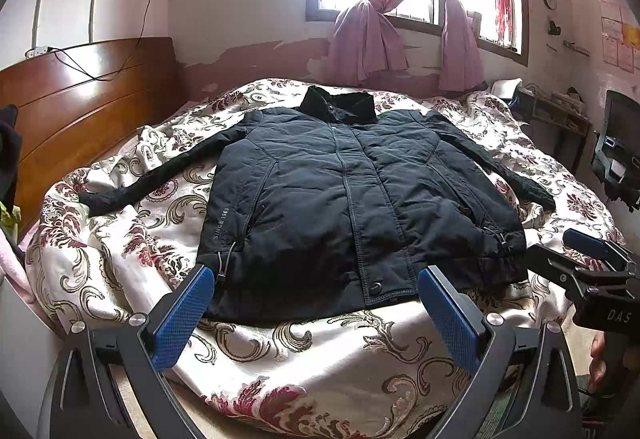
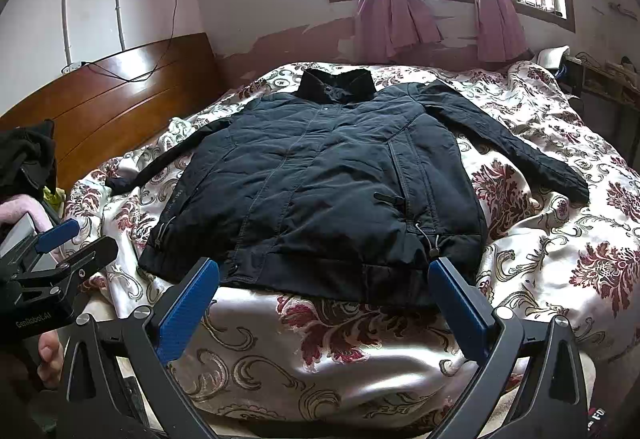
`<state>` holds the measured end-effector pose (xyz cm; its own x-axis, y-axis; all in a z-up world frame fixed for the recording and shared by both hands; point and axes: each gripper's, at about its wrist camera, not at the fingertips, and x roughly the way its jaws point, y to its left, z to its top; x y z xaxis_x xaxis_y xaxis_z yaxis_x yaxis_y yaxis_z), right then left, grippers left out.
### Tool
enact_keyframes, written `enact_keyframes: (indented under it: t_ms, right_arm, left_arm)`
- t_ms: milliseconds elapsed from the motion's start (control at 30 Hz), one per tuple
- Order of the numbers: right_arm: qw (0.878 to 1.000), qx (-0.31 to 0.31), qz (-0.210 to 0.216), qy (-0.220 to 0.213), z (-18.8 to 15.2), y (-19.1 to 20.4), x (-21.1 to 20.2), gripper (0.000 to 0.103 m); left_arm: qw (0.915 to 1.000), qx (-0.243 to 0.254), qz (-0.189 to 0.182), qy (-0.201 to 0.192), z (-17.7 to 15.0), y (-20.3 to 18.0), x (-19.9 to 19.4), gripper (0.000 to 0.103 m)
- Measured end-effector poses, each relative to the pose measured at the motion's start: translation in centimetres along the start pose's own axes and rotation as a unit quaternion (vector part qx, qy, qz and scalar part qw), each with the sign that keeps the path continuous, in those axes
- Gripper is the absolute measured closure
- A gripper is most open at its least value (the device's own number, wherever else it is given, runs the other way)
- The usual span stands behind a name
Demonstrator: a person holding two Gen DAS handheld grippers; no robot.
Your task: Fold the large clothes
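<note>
Bedroom setup, pink curtains [image 1: 370, 35] glowing at the window and a wooden headboard [image 1: 88, 107] off to one side, with a floral quilt [image 1: 320, 351] covering the bed. Lying flat on that quilt is a dark navy jacket [image 1: 340, 199], front up, zipped or snapped closed, collar [image 1: 338, 103] pointing away and both sleeves spreading out to the sides. Left gripper [image 1: 316, 291] is hovering with its fingers wide apart, and the hem is sitting right between and just beyond the blue pads [image 1: 182, 319], not touching as far as I can tell. Right gripper [image 2: 326, 287] is doing the same thing, fingers spread, nothing in them, with the hem corner and its drawcord toggle [image 2: 434, 243] just past the right-hand pad. Handling-wise I'm guessing this thing is padded and puffy, soft but bulky, kinda slick shell fabric, so it's probably going to slide on the satiny quilt and spring back out of a fold. I'd be pinching through a thick bit, like the ribbed hem corners or a cuff [image 2: 576, 191], rather than the smooth middle panel. There's small white lettering [image 1: 221, 223] running up one side near the hem.
</note>
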<state>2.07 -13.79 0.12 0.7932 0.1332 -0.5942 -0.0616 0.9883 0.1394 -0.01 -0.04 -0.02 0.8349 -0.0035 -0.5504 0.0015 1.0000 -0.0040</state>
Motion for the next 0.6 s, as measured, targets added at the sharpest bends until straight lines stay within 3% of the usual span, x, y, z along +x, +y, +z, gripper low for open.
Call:
enact_keyframes:
  t_ms: [600]
  right_arm:
    - [1.0,0.0,0.0,0.0,-0.07,-0.02,0.12,0.001]
  left_arm:
    - [1.0,0.0,0.0,0.0,0.0,-0.01,0.0,0.001]
